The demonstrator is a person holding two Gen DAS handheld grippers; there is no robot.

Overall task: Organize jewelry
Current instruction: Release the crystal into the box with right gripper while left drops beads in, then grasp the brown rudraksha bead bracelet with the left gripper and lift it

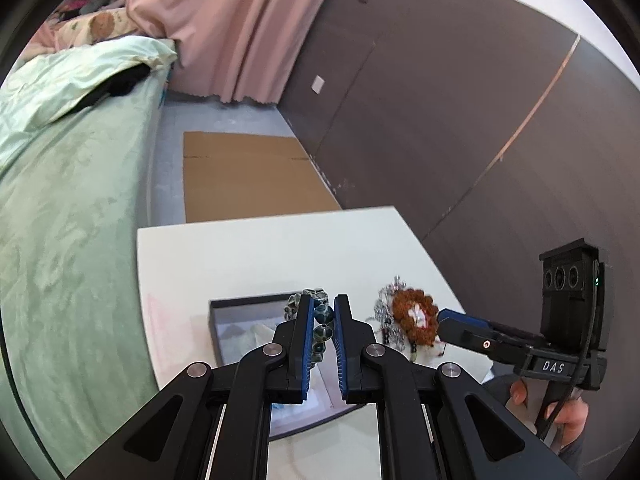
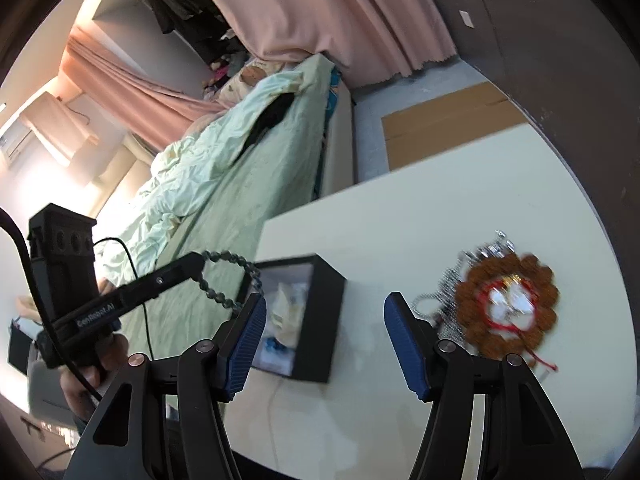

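Note:
My left gripper (image 1: 323, 312) is shut on a dark grey-green bead bracelet (image 1: 322, 330) and holds it above a black open jewelry box (image 1: 224, 304). In the right wrist view the bracelet (image 2: 224, 276) hangs as a loop from the left gripper (image 2: 196, 262), left of the box (image 2: 324, 312). My right gripper (image 2: 324, 340) is open and empty above the white table (image 2: 380, 232); it also shows in the left wrist view (image 1: 440, 320) next to a brown bead bracelet (image 1: 416, 316). That brown bracelet (image 2: 508, 308) lies on the table with a silver chain (image 2: 452, 284) beside it.
The box holds pale cloth or paper (image 2: 288, 312). A bed with green bedding (image 1: 68, 200) stands left of the table. A cardboard sheet (image 1: 248, 176) lies on the floor beyond the table. A dark wall panel (image 1: 440, 120) runs along the right.

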